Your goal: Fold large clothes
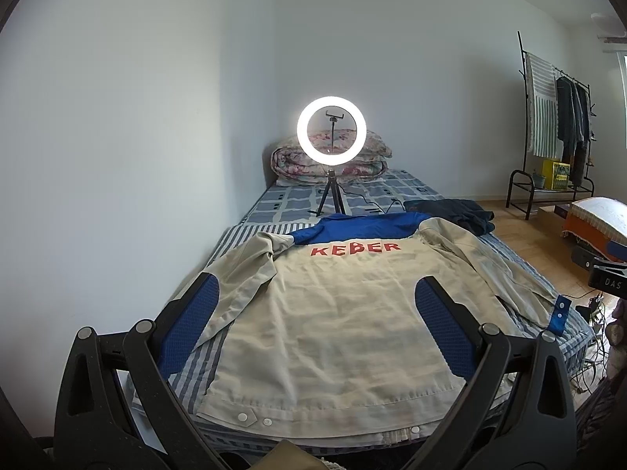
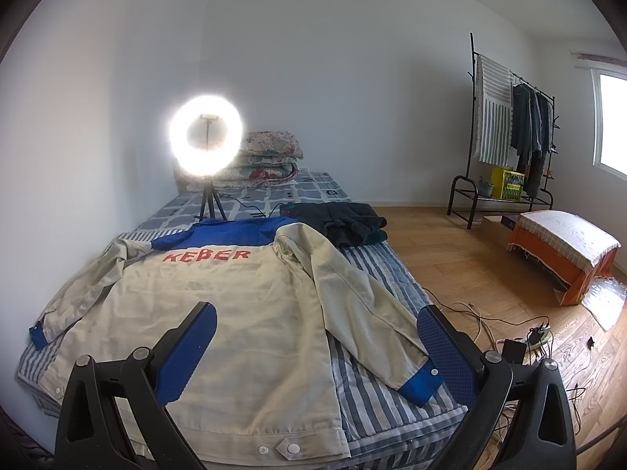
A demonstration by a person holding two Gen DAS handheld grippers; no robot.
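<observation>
Striped bed (image 2: 376,403), jacket (image 1: 333,333) flat, back up. Both grippers, left gripper (image 1: 317,337) and right gripper (image 2: 317,352), spread apart, empty. Soft, limp, light cloth; I'd pinch sleeve cuff (image 2: 419,384) or hem corners.

The left tool (image 1: 317,317) is held level and pointing forward, its two black arms spread wide in a V. Its blue-padded fingers (image 1: 190,323) stand well apart, with nothing between them and nothing touched. The right tool (image 2: 317,346) has the same pose: arms splayed, blue-padded fingers (image 2: 188,348) wide apart and gripping nothing. In the left wrist view a black piece of the right tool shows at the far right edge, level with the left one. Neither holding hand can be made out.
</observation>
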